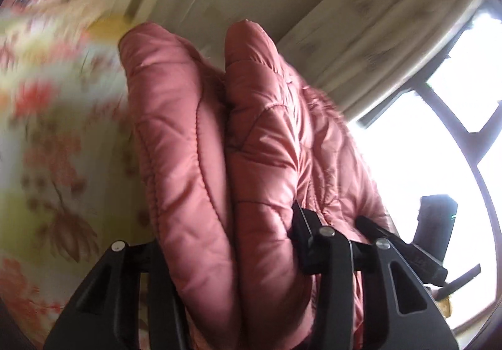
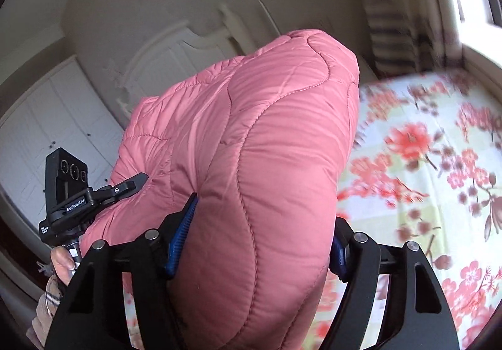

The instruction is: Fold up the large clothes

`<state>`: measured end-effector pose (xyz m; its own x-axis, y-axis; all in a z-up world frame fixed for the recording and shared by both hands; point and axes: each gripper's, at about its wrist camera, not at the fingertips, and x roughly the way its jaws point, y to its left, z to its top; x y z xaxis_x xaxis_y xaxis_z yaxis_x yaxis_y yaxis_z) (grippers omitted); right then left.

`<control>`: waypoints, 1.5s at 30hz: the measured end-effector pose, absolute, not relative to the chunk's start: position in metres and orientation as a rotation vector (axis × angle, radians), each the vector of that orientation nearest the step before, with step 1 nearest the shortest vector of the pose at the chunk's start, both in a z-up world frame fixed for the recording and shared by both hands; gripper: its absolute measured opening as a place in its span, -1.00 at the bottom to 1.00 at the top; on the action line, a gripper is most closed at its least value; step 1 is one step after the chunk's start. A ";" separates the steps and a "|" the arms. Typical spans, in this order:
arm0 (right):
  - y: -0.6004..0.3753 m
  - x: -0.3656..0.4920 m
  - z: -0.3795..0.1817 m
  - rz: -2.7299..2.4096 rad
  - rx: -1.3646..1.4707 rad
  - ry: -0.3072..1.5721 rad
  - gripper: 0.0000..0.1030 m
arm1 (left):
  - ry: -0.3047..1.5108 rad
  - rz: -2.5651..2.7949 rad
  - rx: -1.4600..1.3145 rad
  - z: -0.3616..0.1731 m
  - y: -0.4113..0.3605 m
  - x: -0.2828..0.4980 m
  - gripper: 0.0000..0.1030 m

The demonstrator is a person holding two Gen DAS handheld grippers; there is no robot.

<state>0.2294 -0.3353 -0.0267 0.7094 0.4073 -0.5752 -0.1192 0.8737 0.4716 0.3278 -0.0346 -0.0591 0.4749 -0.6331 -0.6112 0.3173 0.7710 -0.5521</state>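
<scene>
A puffy pink quilted jacket [image 1: 266, 143] is lifted above the bed, doubled into thick folds. In the left wrist view two padded folds fill the gap between the black fingers of my left gripper [image 1: 226, 234], which is shut on them. In the right wrist view a bulging fold of the jacket [image 2: 266, 136] sits between the blue pads [image 2: 183, 230], and my right gripper [image 2: 260, 240] is shut on it. The left gripper [image 2: 125, 187] also shows at the jacket's left edge, held by a person's hand [image 2: 62, 259]. The lower part of the jacket is hidden behind the grippers.
A bed with a floral sheet [image 2: 423, 161] lies below and to the right. A white headboard [image 2: 175, 61] and white wardrobe doors [image 2: 47, 130] stand behind. A bright window [image 1: 439, 136] with a pale curtain [image 1: 376, 36] is to one side.
</scene>
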 end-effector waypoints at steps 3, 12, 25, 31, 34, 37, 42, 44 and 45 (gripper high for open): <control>-0.350 0.246 -0.074 0.251 0.464 0.856 0.68 | 0.867 -0.593 -0.426 -0.079 -0.035 0.323 0.05; -0.286 0.178 0.021 0.042 0.104 0.490 0.81 | 0.817 -0.432 -0.184 -0.057 -0.061 0.304 0.34; -0.213 0.205 -0.051 -0.052 -0.219 0.674 0.91 | 0.797 -0.380 -0.110 -0.057 -0.047 0.297 0.47; -0.216 0.220 -0.062 -0.051 -0.216 0.655 0.91 | 0.787 -0.361 -0.083 -0.056 -0.051 0.293 0.47; -0.218 0.221 -0.063 -0.048 -0.214 0.655 0.91 | 0.790 -0.358 -0.079 -0.055 -0.051 0.293 0.47; -0.219 0.223 -0.064 -0.038 -0.210 0.669 0.91 | 0.788 -0.345 -0.072 -0.055 -0.053 0.293 0.53; -0.216 0.228 -0.067 -0.042 -0.222 0.682 0.91 | 0.828 -0.349 -0.139 -0.059 -0.042 0.300 0.71; -0.217 0.231 -0.063 -0.030 -0.217 0.709 0.91 | 0.853 -0.341 -0.163 -0.049 -0.035 0.300 0.73; -0.220 0.232 -0.058 -0.012 -0.201 0.729 0.91 | 0.846 -0.317 -0.156 -0.040 -0.032 0.298 0.73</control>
<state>0.2324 -0.2195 -0.0582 0.7466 -0.0812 -0.6603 -0.0588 0.9806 -0.1871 0.2978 -0.0325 -0.0396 0.6201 -0.3357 -0.7091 0.2131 0.9419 -0.2596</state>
